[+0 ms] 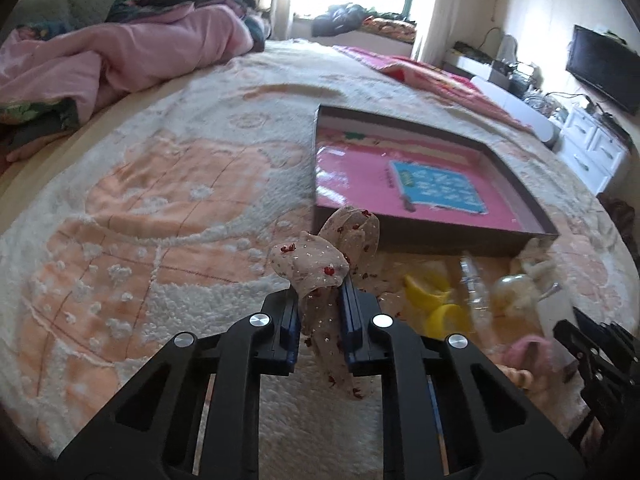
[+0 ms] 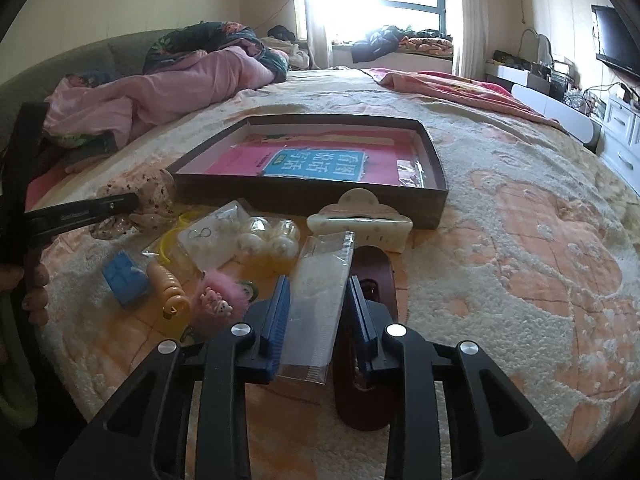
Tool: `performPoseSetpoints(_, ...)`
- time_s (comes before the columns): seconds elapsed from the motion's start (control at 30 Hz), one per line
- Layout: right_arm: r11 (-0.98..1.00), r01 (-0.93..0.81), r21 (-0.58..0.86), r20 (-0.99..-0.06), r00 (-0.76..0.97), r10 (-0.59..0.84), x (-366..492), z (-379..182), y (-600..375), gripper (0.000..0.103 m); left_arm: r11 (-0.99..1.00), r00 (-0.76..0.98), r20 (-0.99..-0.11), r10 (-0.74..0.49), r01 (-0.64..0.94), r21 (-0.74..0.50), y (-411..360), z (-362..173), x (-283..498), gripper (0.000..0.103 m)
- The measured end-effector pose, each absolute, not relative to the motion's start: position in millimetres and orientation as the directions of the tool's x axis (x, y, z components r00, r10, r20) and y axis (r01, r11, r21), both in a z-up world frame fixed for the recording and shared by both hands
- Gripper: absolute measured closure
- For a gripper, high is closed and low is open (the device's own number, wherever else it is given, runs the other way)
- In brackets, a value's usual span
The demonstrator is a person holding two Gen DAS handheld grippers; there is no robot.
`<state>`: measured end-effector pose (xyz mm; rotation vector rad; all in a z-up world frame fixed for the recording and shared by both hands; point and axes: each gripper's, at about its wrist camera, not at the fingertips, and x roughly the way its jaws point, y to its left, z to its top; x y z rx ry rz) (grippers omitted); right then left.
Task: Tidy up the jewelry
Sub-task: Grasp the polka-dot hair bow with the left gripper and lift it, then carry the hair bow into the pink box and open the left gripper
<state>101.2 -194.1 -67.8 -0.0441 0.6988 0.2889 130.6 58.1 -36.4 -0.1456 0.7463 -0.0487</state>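
— Black fingers of the left gripper point(image 1: 319, 312) are pinching a beige gauzy hair scrunchie with red specks point(image 1: 320, 268), holding it just short of the shallow dark cardboard box point(image 1: 440, 240) lying on the cream and orange fleece bedspread point(image 1: 160, 200).

— And the right gripper point(image 2: 318, 316)?

— Its fingers are closing on a clear plastic sleeve with something white inside point(image 2: 320, 300). So two pieces are being carried and nothing appears to be sitting in the box yet apart from a pink booklet point(image 2: 316, 166).

— What is waiting?

— A cream claw clip point(image 2: 360, 220), yellow rings point(image 2: 170, 240), clear pearl bobbles point(image 2: 266, 238), a blue block point(image 2: 124, 280), a pink fluffy charm point(image 2: 218, 296).

— Any writing?

— Large white Chinese characters are showing on the booklet's blue panel; I cannot read them reliably.
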Motion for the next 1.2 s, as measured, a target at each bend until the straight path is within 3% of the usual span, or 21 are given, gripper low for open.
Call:
performPoseSetpoints(0.2, 0.958, -0.276, 0.082, -0.614, 0.742, 0.267, 95, -59, -202, 0.079, 0.984, 0.768, -0.626, -0.136, 0.029, -0.178, 49, -17, 120, 0.093)
performPoseSetpoints(0.23, 0.957, -0.276, 0.086, -0.611, 0.744, 0.269, 94, -58, -204, 0.081, 0.982, 0.771, -0.619, -0.147, 0.038, -0.186, 47, -14, 119, 0.093)
performPoseSetpoints(0.27, 0.956, -0.277, 0.093, -0.605, 0.747, 0.275, 94, -56, -206, 0.095, 0.981, 0.773, -0.615, -0.156, 0.048, -0.189, 44, -12, 119, 0.093)
performPoseSetpoints(0.3, 0.955, -0.280, 0.101, -0.604, 0.745, 0.283, 95, -55, -207, 0.096, 0.980, 0.774, -0.613, -0.160, 0.053, -0.190, 42, -10, 119, 0.093)
performPoseSetpoints(0.73, 0.966, -0.230, 0.122, -0.540, 0.801, 0.259, 108, -28, -230, 0.097, 0.969, 0.790, -0.566, -0.234, 0.142, -0.202, 6, 14, 140, 0.093)
performPoseSetpoints(1.2, 0.974, -0.151, 0.166, -0.534, 0.817, 0.218, 177, -11, -257, 0.097, 0.975, 0.789, -0.579, -0.208, 0.118, -0.189, 7, 9, 205, 0.093)
